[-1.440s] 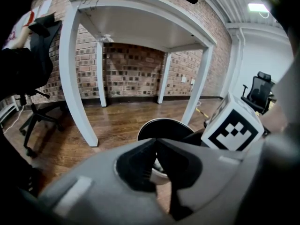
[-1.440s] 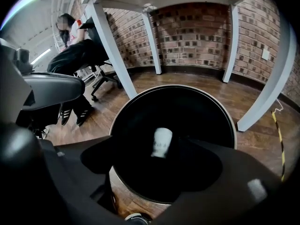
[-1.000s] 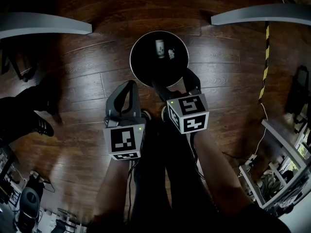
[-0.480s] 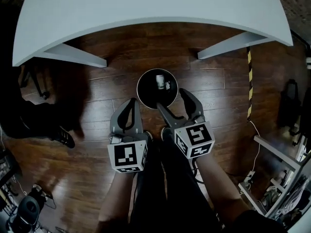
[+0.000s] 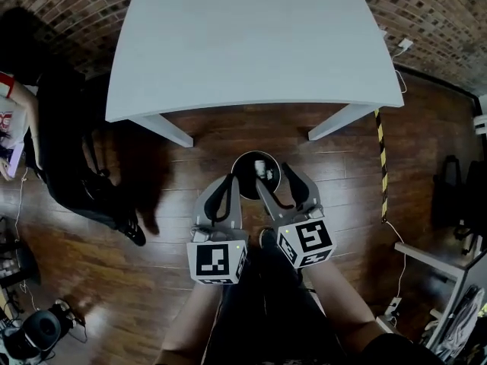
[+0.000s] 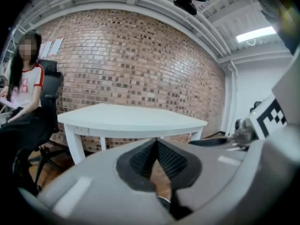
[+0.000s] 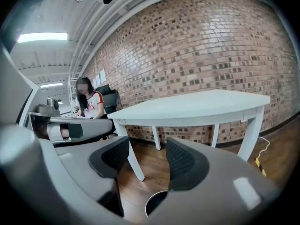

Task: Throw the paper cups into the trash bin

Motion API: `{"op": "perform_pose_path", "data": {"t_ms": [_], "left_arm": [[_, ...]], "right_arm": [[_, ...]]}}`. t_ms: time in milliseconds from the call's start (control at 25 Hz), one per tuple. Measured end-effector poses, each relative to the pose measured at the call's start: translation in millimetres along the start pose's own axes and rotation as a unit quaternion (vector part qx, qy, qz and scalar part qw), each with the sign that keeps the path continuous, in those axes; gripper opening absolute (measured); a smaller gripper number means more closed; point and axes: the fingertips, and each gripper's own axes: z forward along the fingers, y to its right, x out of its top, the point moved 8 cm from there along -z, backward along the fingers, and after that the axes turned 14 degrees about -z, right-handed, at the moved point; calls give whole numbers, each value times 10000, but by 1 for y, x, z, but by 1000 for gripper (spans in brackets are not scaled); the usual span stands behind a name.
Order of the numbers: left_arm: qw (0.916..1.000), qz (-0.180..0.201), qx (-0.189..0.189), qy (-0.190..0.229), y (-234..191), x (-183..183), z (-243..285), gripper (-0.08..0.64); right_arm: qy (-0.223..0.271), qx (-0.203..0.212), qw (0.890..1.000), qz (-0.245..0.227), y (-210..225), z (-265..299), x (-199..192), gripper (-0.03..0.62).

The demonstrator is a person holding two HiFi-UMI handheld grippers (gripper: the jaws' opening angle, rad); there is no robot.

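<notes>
A round black trash bin [image 5: 247, 181] stands on the wood floor just in front of the white table [image 5: 251, 44]; white paper cups [image 5: 260, 167] lie inside it. My left gripper [image 5: 225, 182] hovers at the bin's near left rim, its jaws shut with nothing between them [image 6: 155, 143]. My right gripper [image 5: 276, 178] hangs over the bin's near right rim. Its jaws are apart and closing, with nothing between them [image 7: 147, 159]. The bin's rim [image 7: 151, 204] shows below the right jaws.
A person [image 6: 21, 90] sits on a black chair [image 5: 72, 166] left of the table. Brick wall [image 7: 201, 46] runs behind the table. A yellow-black striped strip [image 5: 380, 166] lies on the floor at right, near a metal rack [image 5: 437, 280].
The view has pulled up and back: the bin looks smaller and the whole table has come into sight. Both grippers stay near the bin's rim; the right jaws have narrowed.
</notes>
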Motion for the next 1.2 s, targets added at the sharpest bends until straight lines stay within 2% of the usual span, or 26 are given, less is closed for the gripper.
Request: {"op": "perform_pose_path", "data": {"t_ms": [240,400,600,840,1040,1200], "left_arm": [[9994,15,-62,335,21,46,-19,5],[9992,-13,-186,356,31,64,-32,5],[9983,108,-419,403,56,80,-46,5],[9965,230,-521,612,74,98,-64,5],[9951,311,-549,756,82,112,-82,5],[9930,437,-611,910,78,122,-86,5]], "right_arm": [[437,-181,9988,-155,13,-20,55,219],[469,2,9989,-93,5,-27,82,179],[715,96,9970,-270,-10,-47,108,72],[1113,290,9918,-561,-31,-73,139,40],[1438,-85,9866,-771,-26,-95,160,9],[1487,-409,9855,-701,-13,-105,168,8]]}}
